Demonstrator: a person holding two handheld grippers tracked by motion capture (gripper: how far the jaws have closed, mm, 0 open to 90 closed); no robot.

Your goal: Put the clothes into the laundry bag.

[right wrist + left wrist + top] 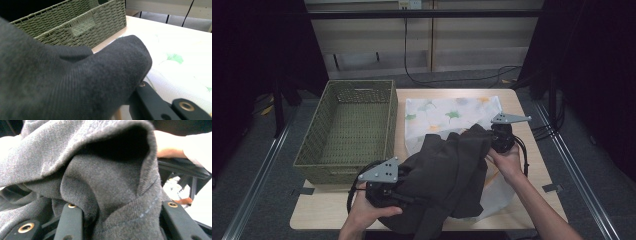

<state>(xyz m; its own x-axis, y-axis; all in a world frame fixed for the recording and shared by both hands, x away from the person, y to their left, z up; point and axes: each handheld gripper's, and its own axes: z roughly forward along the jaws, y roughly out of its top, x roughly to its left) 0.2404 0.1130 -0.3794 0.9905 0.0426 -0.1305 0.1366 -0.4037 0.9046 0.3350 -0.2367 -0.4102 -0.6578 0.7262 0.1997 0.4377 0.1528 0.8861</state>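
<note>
A dark garment [447, 175] stretches from near left to far right on the surface [532, 165], grasped by the left claw [404, 196] and, seemingly, the clenched right claw [489, 142]. A basket [349, 125] sits left.

The wooden table [527, 107] carries a green woven basket [349, 125] and a leaf-printed cloth [447, 115].

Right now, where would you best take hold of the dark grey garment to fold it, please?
Grip the dark grey garment at its two opposite edges, one from each side, as the left gripper and right gripper do: it is bunched in the middle, so only the edges give flat cloth.
</note>
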